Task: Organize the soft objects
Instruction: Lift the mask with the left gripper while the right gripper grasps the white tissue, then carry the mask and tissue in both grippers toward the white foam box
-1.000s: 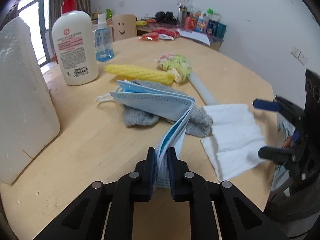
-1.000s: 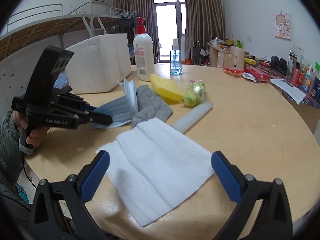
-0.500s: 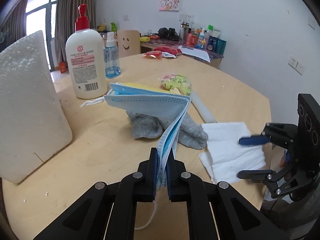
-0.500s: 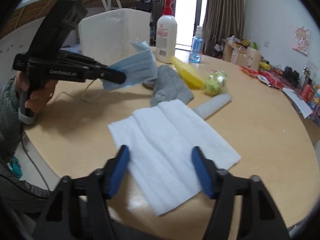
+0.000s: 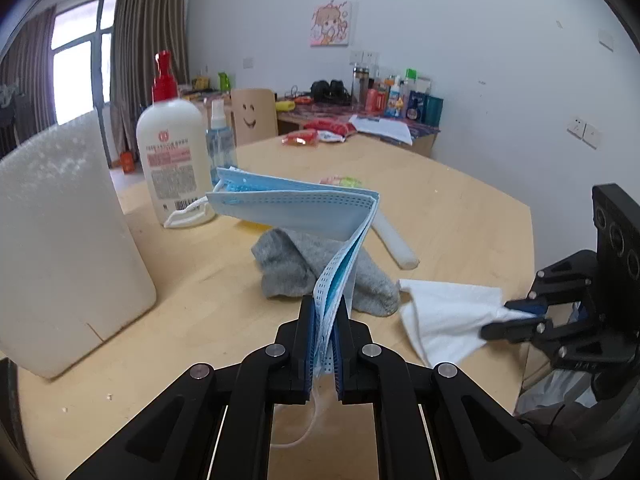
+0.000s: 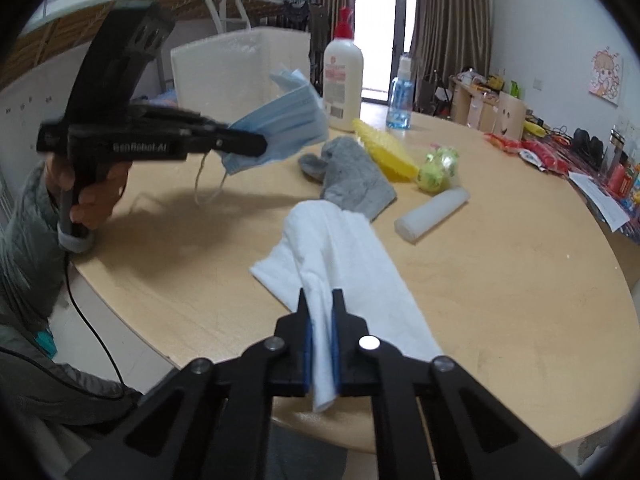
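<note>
White cloth is pinched at its near edge in the closed jaws of the right gripper, trailing onto the counter. Left gripper jaws clamp blue masks, lifted above the grey sock.

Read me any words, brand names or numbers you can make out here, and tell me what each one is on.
"GenRobot.AI": in pale letters on the side of the left tongs, slightly blurred.
Lotion bottle: pink label text and a barcode, too small to read.
Spray bottle: no legible label.
Bottles on the far desk: print too small to read.
Wall picture: a cartoon, no words readable.
</note>
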